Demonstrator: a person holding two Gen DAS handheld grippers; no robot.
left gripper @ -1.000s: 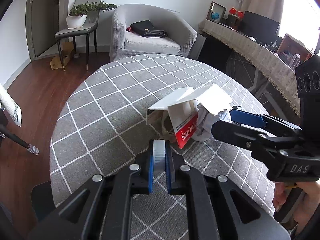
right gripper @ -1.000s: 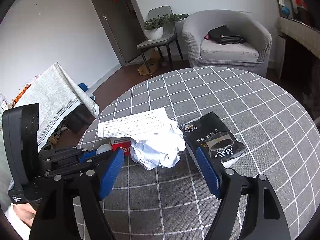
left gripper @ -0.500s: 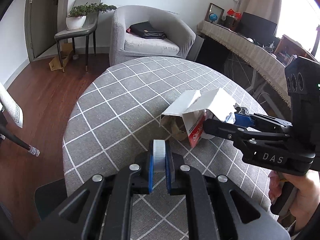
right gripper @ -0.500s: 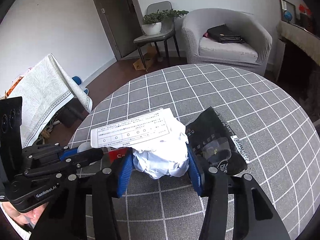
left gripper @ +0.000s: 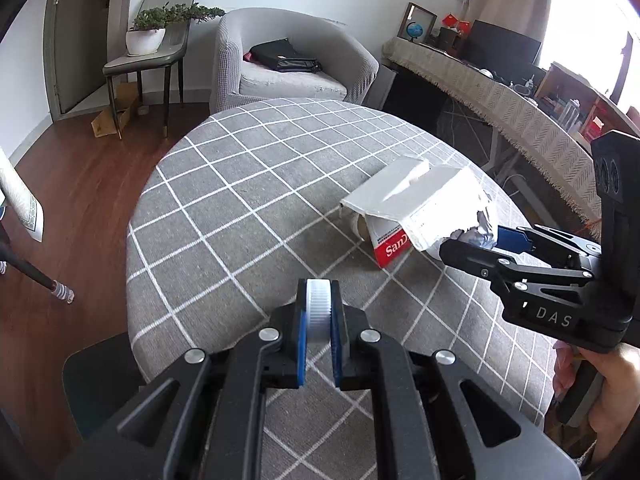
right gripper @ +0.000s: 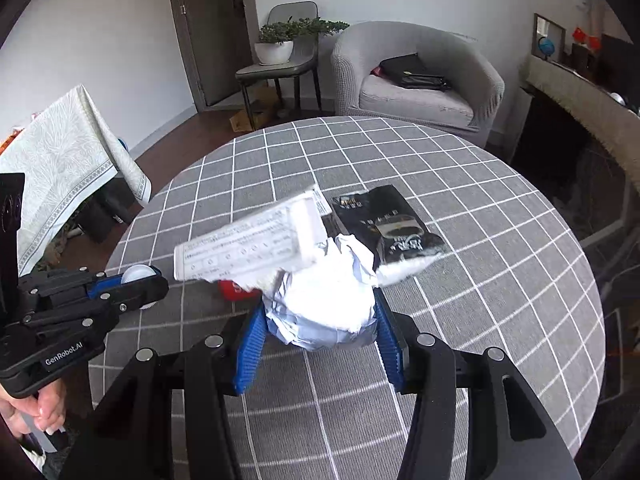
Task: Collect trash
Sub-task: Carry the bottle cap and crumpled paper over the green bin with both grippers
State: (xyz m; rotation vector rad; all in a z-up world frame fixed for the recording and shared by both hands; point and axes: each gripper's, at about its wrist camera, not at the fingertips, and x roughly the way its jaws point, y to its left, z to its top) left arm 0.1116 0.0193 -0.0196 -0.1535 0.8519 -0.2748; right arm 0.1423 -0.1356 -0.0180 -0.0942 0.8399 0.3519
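Right gripper (right gripper: pixel 318 344) clamps the crumpled paper ball (right gripper: pixel 324 312); the printed paper box (right gripper: pixel 248 244) rides on top of it. Left gripper (left gripper: pixel 319 340) pinches a white bottle cap (left gripper: pixel 319 306). Black sachet (right gripper: pixel 390 226) just behind the ball, on the table (right gripper: pixel 500 280), uncollected. No bin visible.

- The left tool (left gripper: pixel 319 312) is pointing forward over the near part of the bench (left gripper: pixel 248 184), its two blue pads (left gripper: pixel 301 332) pressing on a white ribbed cap (left gripper: pixel 319 306) standing on edge between them.
- The right tool (right gripper: pixel 320 332) is gripping a crumpled white paper ball (right gripper: pixel 324 300), its blue ribbed pads (right gripper: pixel 250 346) pressing on the ball's two sides.
- The right hand (left gripper: pixel 600 396) is wrapping around that tool's handle at the near right.
- The left hand (right gripper: pixel 42 404) is curling its fingers around its tool's handle at the near left.
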